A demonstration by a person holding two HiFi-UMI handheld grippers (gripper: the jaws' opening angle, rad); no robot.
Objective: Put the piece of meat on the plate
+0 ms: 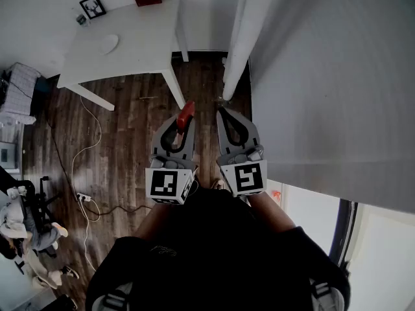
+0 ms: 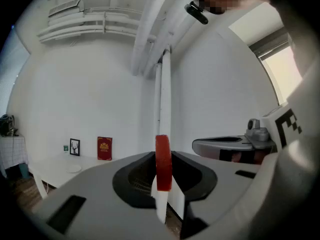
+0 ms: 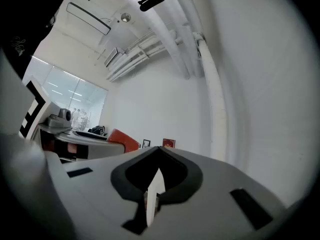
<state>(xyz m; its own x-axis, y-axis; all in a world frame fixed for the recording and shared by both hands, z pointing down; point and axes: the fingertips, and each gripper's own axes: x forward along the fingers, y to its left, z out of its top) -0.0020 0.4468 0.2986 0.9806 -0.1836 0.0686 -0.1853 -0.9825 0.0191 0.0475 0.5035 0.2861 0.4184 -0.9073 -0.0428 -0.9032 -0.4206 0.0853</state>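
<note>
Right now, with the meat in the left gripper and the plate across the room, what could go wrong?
1. The left gripper pinches the piece of meat at its tips only, much of it sticking out; it may slip during the carry.
2. The plate sits on the distant white table, and a cable on the floor near the way there could snag a foot.
</note>
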